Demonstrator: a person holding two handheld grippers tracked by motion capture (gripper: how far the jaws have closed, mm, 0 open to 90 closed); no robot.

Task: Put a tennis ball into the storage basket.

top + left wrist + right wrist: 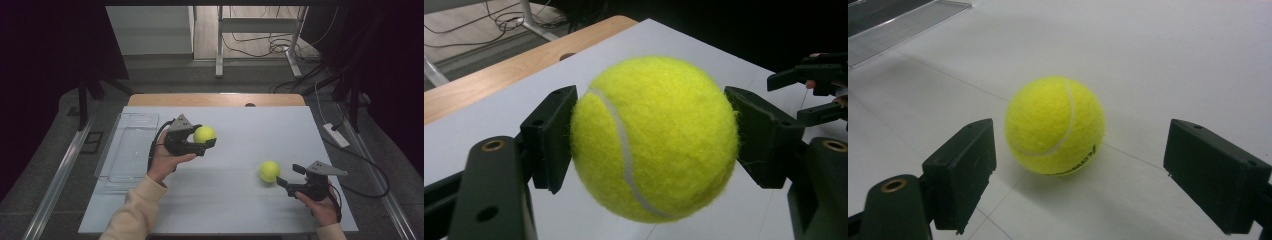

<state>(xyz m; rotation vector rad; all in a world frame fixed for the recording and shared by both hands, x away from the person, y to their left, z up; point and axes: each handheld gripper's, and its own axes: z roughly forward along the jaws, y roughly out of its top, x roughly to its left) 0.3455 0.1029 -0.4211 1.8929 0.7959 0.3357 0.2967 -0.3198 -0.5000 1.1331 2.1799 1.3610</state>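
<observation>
Black jaw pads of your left gripper [651,145] press on both flanks of a fuzzy yellow-green tennis ball [654,137], its white seam curving down the near face; the jaws are closed on it and the ball hangs clear of the surface. From above, that held ball [204,134] sits left of the desk's middle, just beside the clear plastic rectangular tray [127,150] that lies along the left edge.

Your right gripper [1080,172] is a different story: its jaws stand wide apart with nothing between the pads. A second yellow-green tennis ball [1055,125] rests on the white desk top [1173,60] straight ahead of that gap, a little toward the left-hand pad, and short of both. In the high view this ball [269,171] lies right of centre toward the near edge, with your right gripper [290,177] pointing at it from the right, close by but not touching.

Being round, the ball offers no long axis to line up with, so what matters is direction: it lies dead ahead of the open jaws. Your right hand is much the nearer of the two to it. Judging by this, a short push forward would put the pads on either side of it, ready to close.
</observation>
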